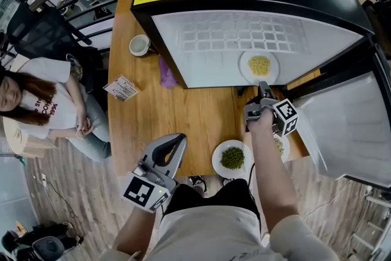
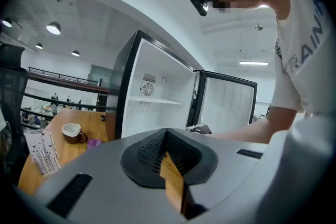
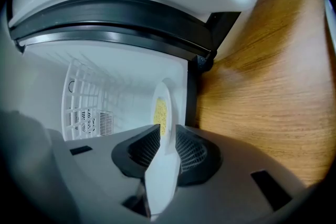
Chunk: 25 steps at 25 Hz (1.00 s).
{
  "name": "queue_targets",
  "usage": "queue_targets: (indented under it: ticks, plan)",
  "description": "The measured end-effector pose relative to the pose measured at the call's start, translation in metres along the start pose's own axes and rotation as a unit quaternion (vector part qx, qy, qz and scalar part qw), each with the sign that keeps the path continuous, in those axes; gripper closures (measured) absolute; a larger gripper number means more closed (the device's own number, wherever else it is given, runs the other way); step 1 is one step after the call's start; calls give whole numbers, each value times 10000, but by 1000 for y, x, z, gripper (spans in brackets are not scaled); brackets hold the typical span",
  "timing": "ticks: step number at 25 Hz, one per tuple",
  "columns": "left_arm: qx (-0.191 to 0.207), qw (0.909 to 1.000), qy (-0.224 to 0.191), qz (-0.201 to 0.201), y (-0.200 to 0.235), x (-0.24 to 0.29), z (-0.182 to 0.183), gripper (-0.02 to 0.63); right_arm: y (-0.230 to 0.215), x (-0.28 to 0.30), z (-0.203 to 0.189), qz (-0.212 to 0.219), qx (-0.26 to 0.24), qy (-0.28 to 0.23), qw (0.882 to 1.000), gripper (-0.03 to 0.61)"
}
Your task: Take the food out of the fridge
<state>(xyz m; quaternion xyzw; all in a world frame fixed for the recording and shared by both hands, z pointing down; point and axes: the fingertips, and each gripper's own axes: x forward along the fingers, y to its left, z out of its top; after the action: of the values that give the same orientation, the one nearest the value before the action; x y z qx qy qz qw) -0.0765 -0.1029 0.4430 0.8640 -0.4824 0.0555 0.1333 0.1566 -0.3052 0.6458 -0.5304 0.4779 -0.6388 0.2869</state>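
**Right gripper** [image 1: 263, 88]: clamped on the near rim of the white plate of yellow food [image 1: 259, 65]. The plate lies inside the open fridge [image 1: 208, 46], close to its front edge on the door-hinge side.

**Left gripper** [image 1: 175, 142]: over the near edge of the table [image 1: 177, 110], jaws together with nothing between them.

**Risk 1:** the hold is on one rim only. Any sag or roll of the wrist on withdrawal would likely tip the plate and shed loose food.

**Risk 2:** the fridge's front lip could catch the plate's underside.

**Risk 3:** the plate of green food [image 1: 232, 158] already occupies the table's near edge, so a collision on set-down is possible.
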Motion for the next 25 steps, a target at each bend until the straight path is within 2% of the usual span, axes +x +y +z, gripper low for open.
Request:
queue_targets:
  ticks: [6,10,20,25]
  plan:
    - [-33,10000,31,-42,-3,2,-3,606,3,6,9,32,107,-24,9999,485]
    - [-58,10000,64,2,-4,-1,-5,606,0,8,12,-56,190,-58,9998,545]
    - [-90,9999,-8,45,-6,-3,-6,606,33,-6,10,847,207,-19,9962,555]
    - [-55,9999,-132,65,-6,-9,-2,606,52,-29,-2,1006,38,206,9947,555]
